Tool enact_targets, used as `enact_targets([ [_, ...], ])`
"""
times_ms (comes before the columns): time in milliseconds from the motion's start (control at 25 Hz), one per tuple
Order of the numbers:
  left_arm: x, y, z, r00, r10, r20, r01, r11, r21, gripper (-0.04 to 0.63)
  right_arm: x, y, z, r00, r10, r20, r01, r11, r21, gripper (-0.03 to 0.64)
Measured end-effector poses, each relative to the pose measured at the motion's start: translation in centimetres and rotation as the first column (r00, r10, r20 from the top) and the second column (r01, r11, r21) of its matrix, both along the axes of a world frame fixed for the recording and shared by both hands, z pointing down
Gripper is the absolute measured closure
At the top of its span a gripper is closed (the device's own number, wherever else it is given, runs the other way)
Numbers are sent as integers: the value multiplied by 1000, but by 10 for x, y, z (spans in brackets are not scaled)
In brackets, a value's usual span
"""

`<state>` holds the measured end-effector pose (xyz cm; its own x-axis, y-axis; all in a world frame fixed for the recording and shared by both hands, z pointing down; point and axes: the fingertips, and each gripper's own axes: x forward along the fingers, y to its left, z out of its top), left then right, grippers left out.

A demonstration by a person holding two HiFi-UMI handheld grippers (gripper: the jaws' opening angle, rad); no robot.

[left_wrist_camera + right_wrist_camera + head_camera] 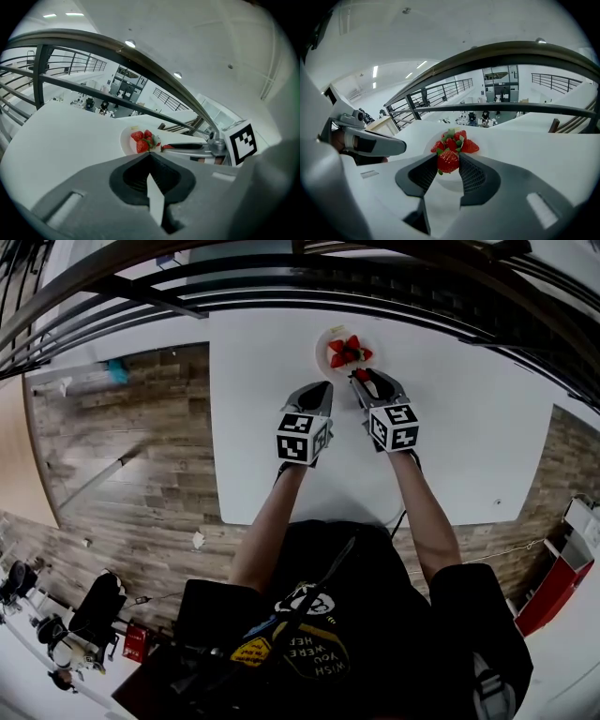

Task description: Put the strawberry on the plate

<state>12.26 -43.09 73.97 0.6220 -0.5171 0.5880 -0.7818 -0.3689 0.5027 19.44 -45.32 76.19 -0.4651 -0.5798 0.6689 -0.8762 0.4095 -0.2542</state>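
A small white plate [323, 343] near the table's far edge carries a pile of red strawberries [347, 351]. My right gripper [361, 377] hangs just in front of the plate's near rim, shut on one more strawberry [448, 161] held between its dark pads; the plate [449, 182] shows below it, with the piled strawberries [457, 142] just beyond. My left gripper [323, 390] hovers beside it to the left, its tips touching with nothing between them. In the left gripper view the plate [126, 141] and the right gripper [165, 148] lie ahead to the right.
The white table [469, 427] ends just beyond the plate, where a dark metal railing [281, 287] runs across. Wooden floor [122, 446] lies past the table's left edge. The person's forearms reach in from the near edge.
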Motion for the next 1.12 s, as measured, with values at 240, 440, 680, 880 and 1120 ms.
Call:
enact_targets([
  [240,-3,-5,10,1000,-23,-15,22,999,-28,595,-4,-8,14,1000,-16,-21,16,1000,-18,471],
  [440,-5,-8,13,999,-39,-24,38,998,-40,595,-10,-14,26,999,-30,-35,28,999,-43,471],
  [680,-12,-8,17,998,-62,-25,61,996,-59,595,-15,-16,32,990,-53,-131,47,998,-50,471],
  [880,-9,-6,26,997,-67,-29,65,995,-69,595,-17,-16,43,963,-116,-243,116,993,-16,468],
  [1120,-10,0,26,997,-66,-30,64,995,-71,594,-25,-12,38,959,-147,-241,154,988,12,443],
])
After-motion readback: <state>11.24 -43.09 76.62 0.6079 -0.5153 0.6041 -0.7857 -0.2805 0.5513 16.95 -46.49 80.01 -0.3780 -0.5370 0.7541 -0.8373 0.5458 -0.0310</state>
